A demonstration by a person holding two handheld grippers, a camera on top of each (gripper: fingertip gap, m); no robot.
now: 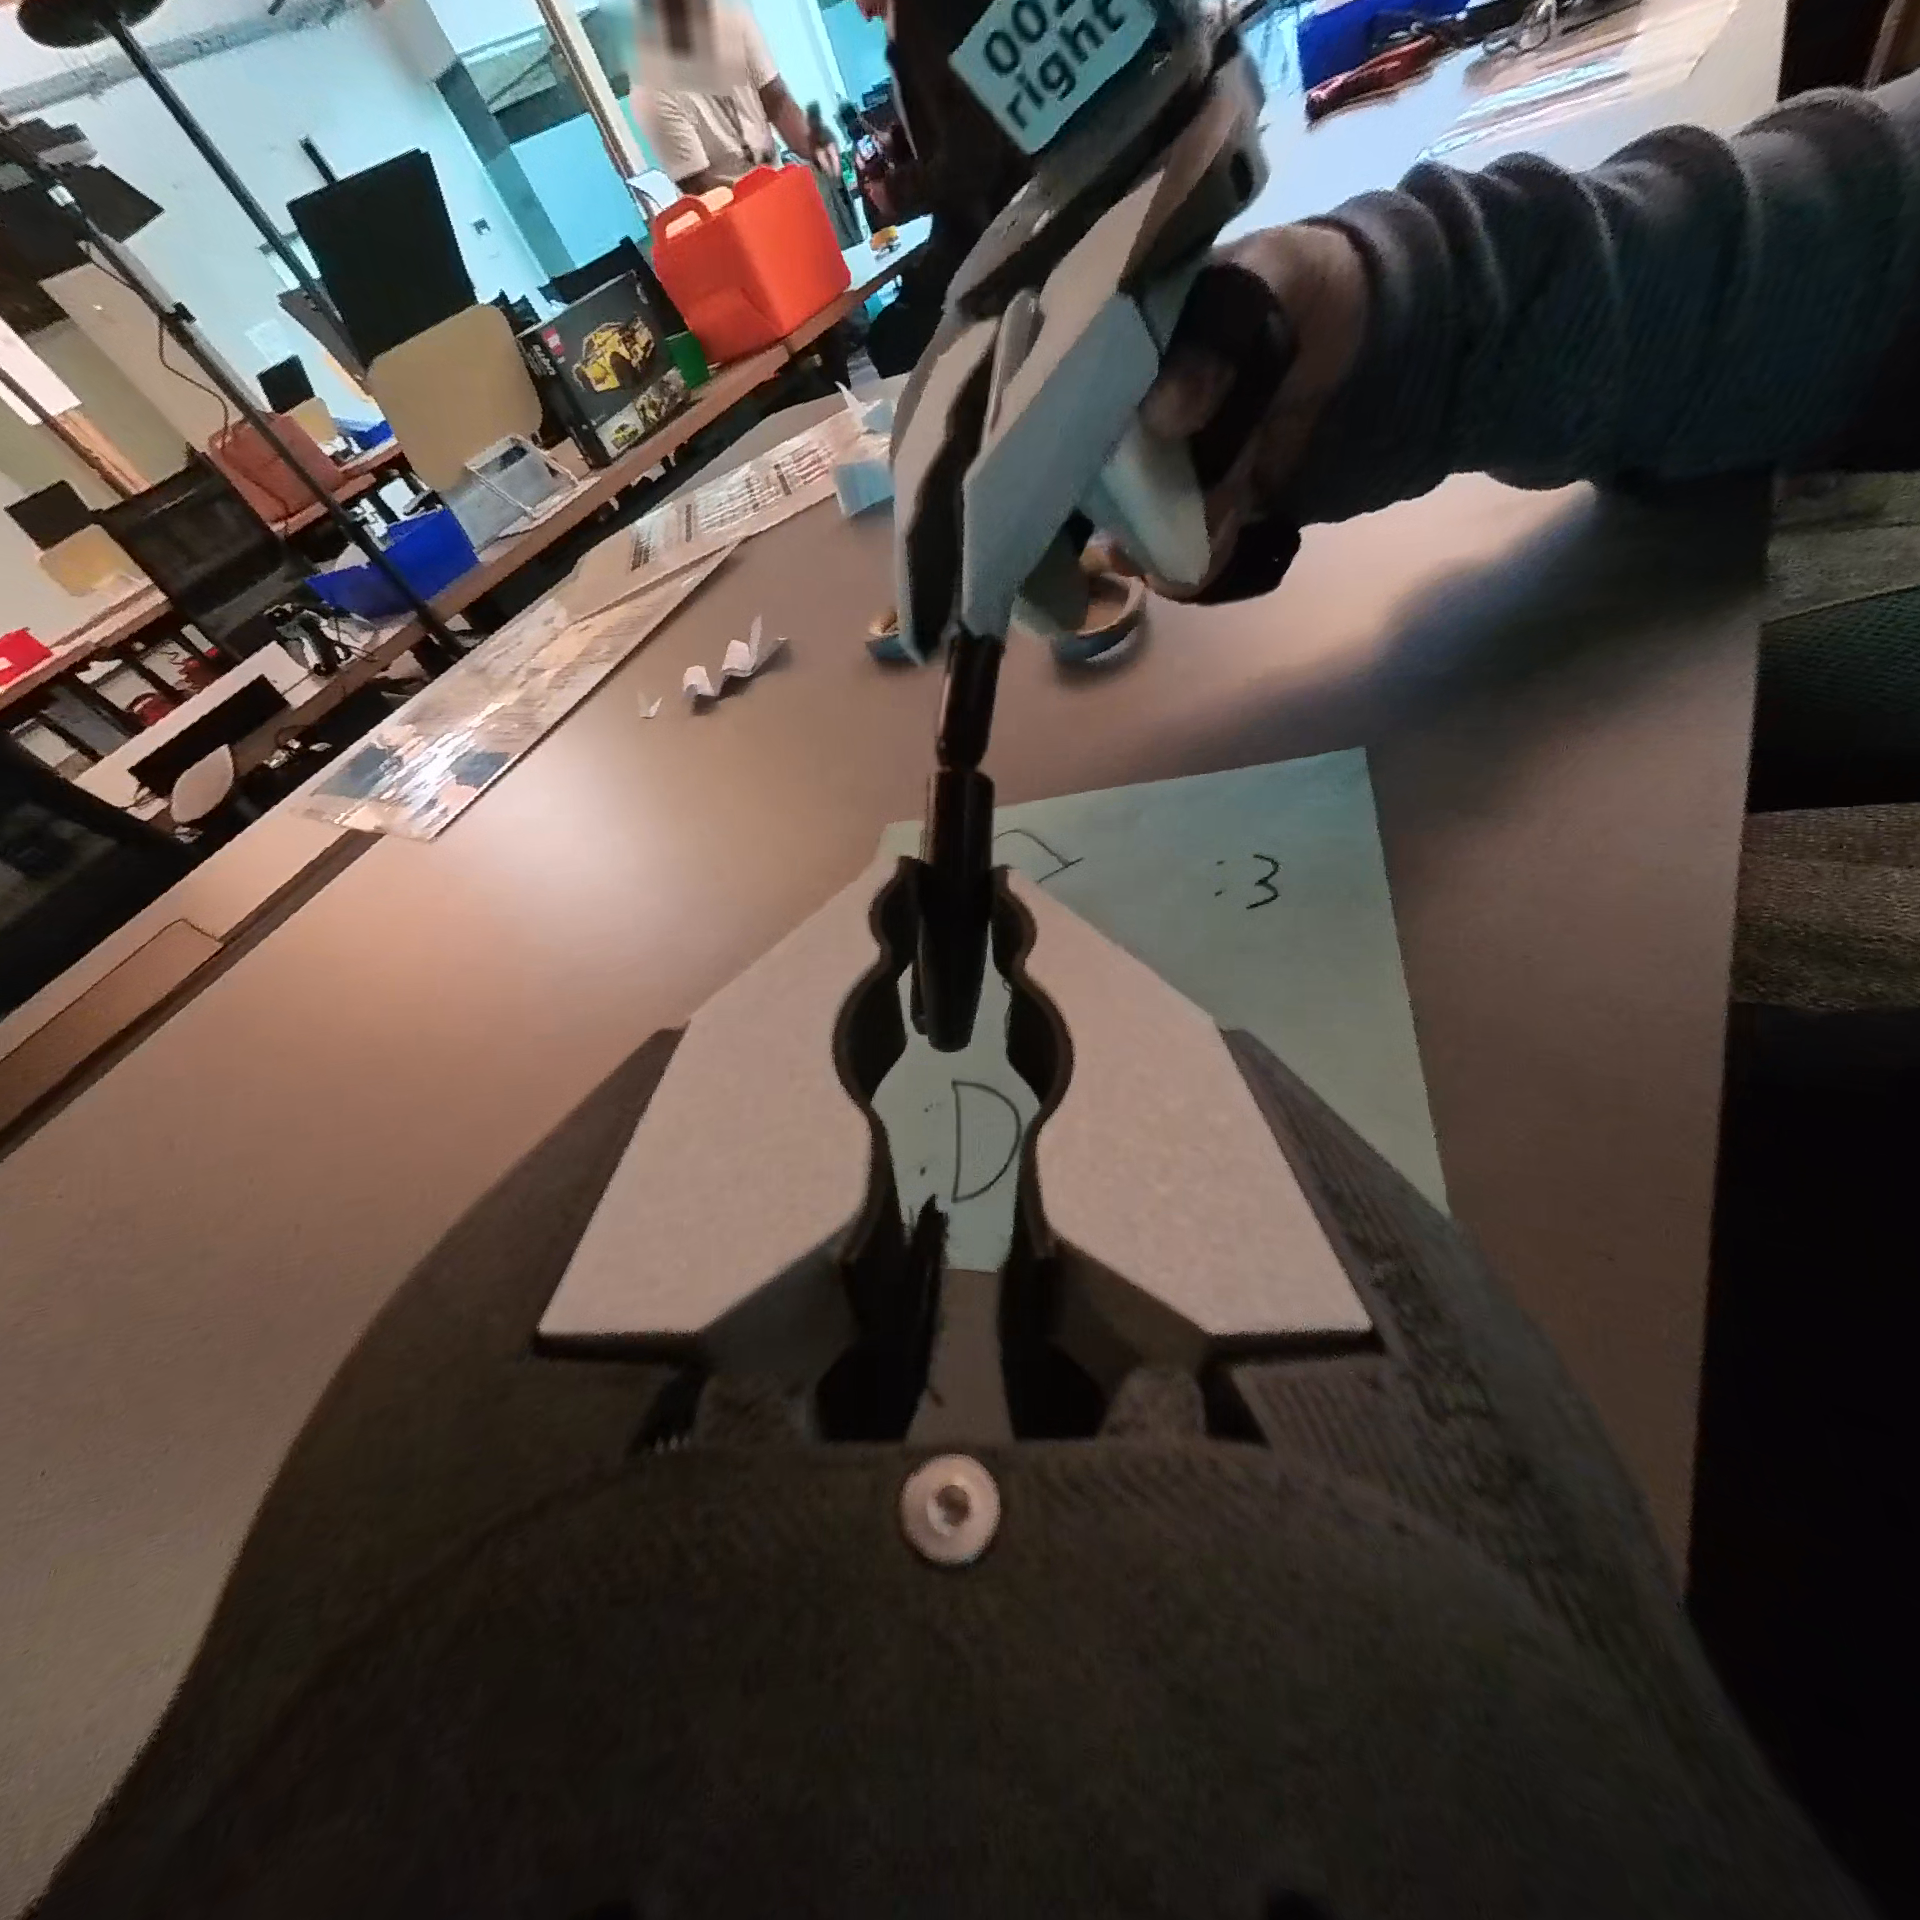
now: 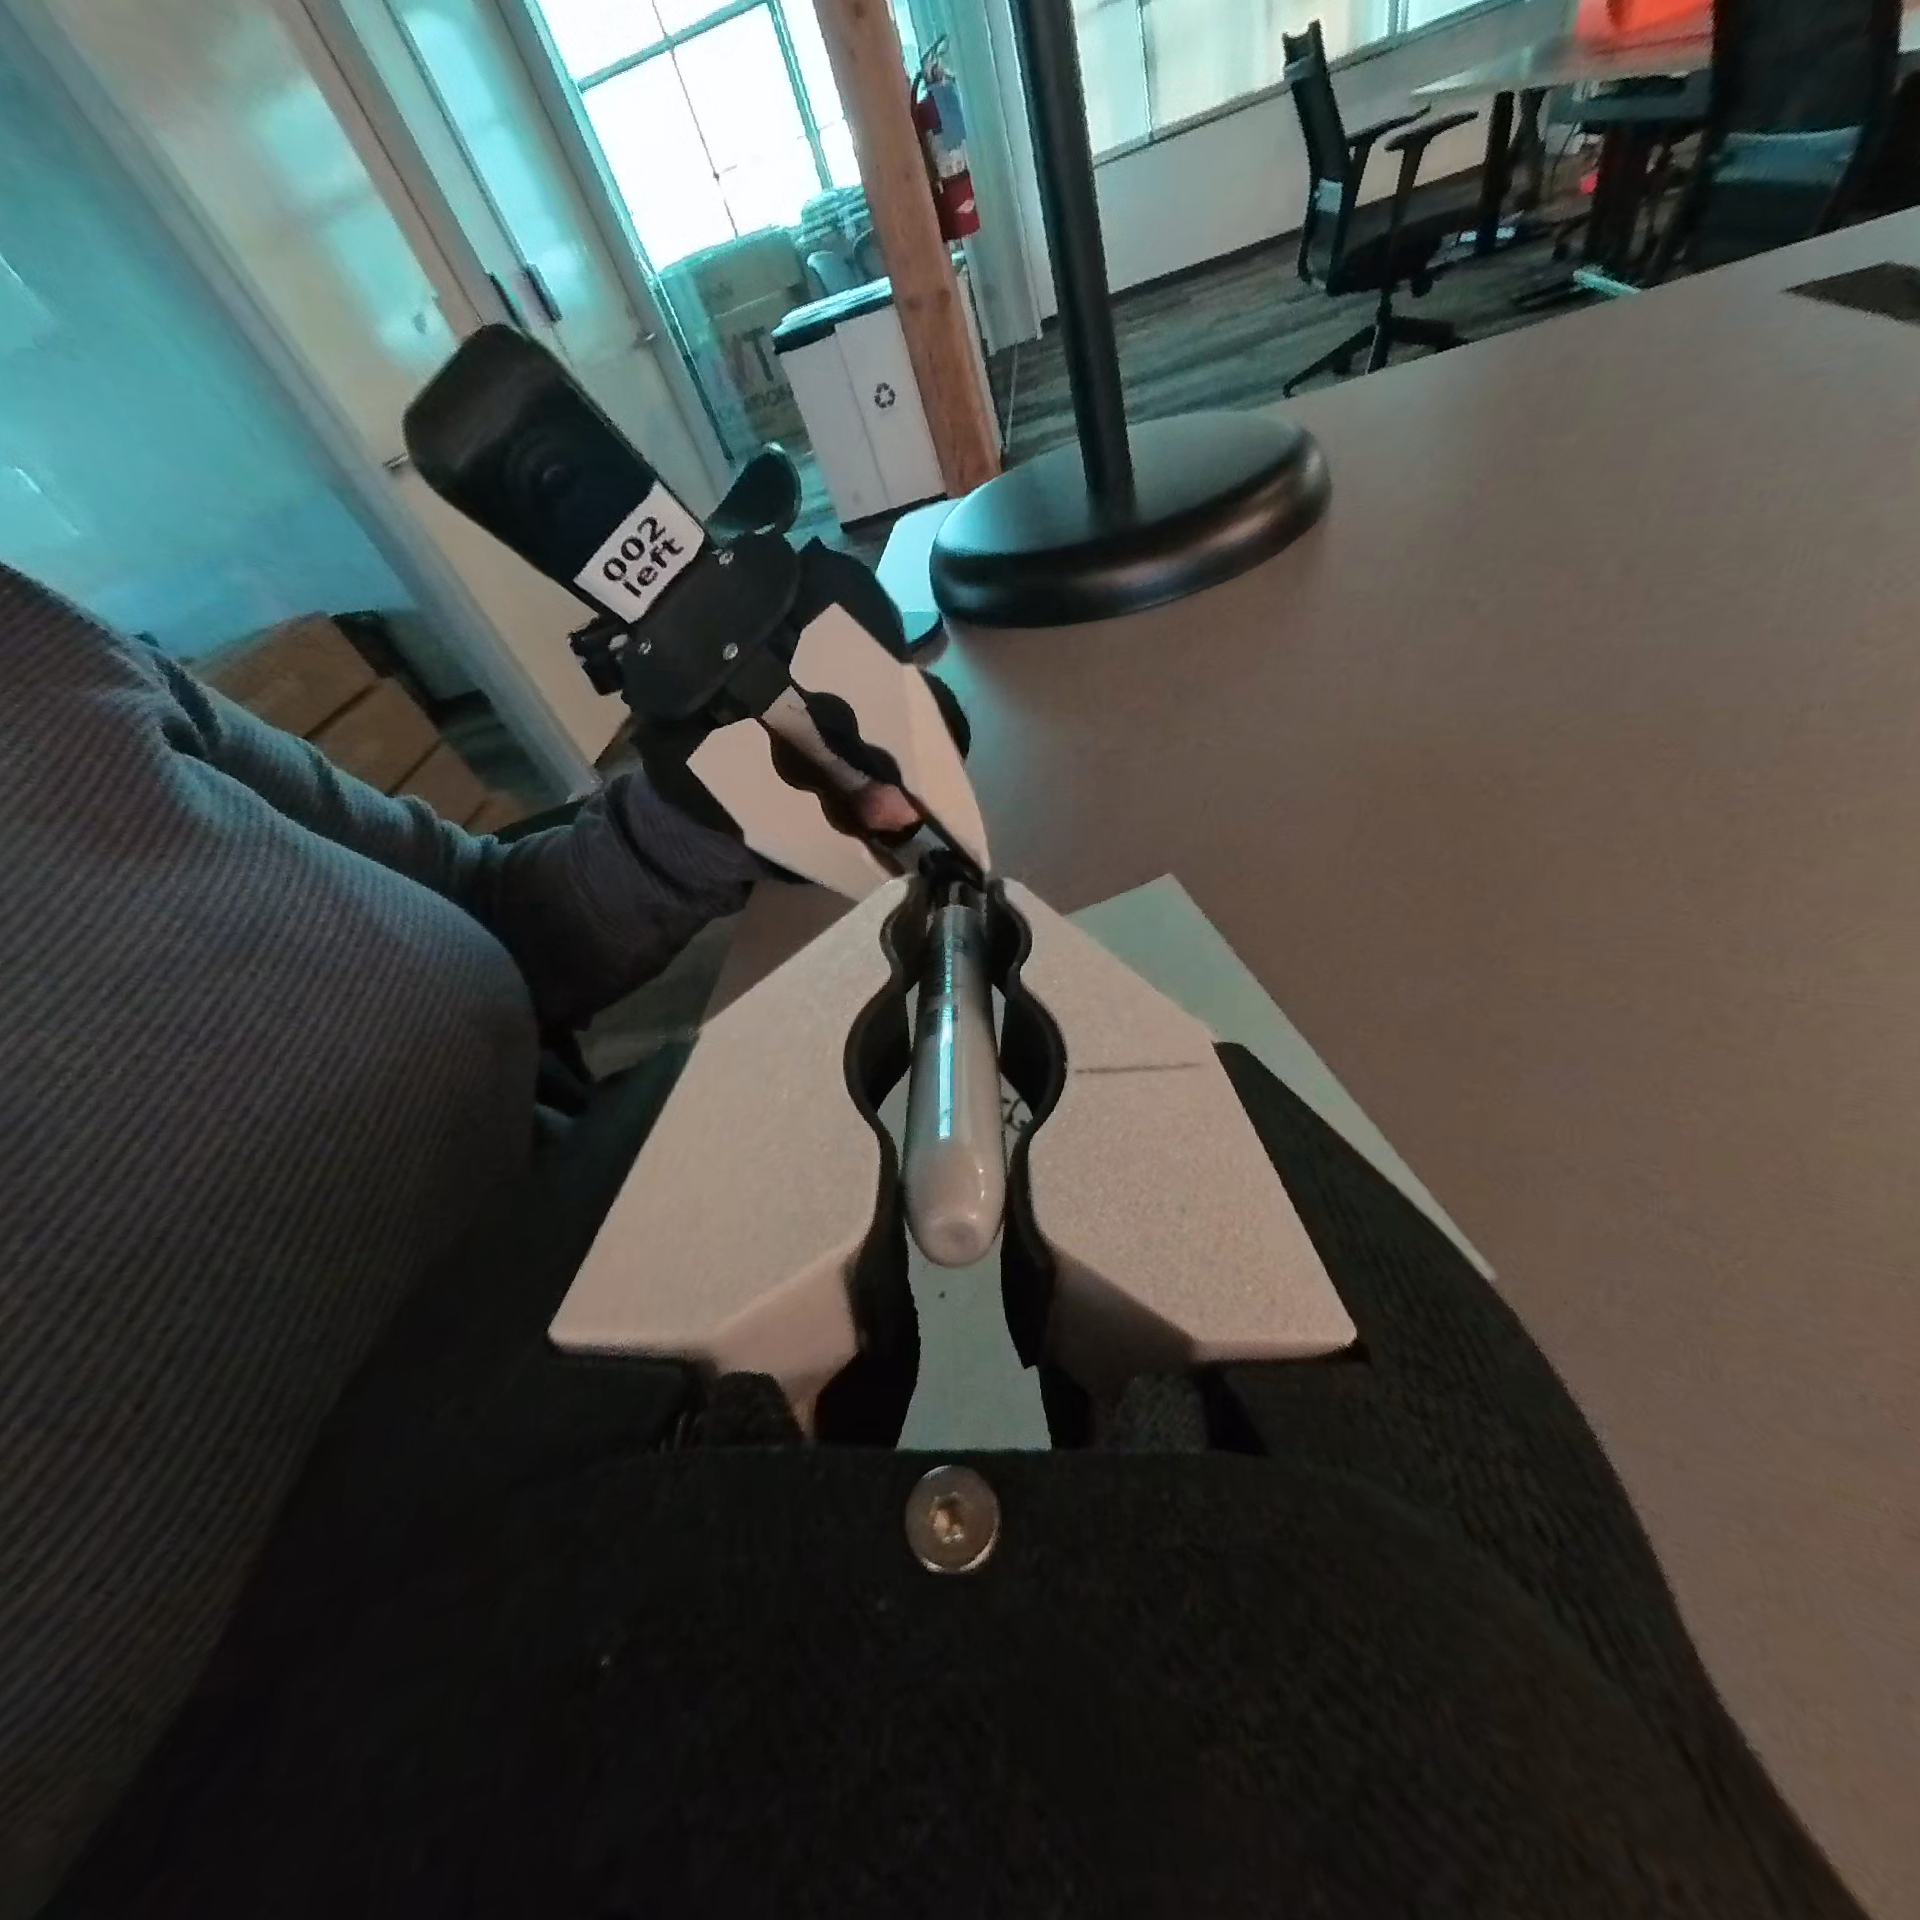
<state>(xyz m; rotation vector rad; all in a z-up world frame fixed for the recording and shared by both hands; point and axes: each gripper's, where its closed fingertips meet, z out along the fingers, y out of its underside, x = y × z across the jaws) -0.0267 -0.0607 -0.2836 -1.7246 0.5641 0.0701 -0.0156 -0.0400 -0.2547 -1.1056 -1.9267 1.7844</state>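
gripping the marker [image 2: 948, 1091] by its grey barrel was the right gripper [image 2: 951, 896]; its black cap [image 1: 948, 935] was pinched by the left gripper [image 1: 951, 883] above the paper [image 1: 1247, 935] at the table [image 1: 416, 1039] edge; a straight pull apart seemed needed.

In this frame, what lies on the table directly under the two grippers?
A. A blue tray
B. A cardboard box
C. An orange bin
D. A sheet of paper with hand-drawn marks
D. The left wrist view shows a pale sheet of paper with pen-drawn marks lying on the table beneath the left gripper and the right gripper.
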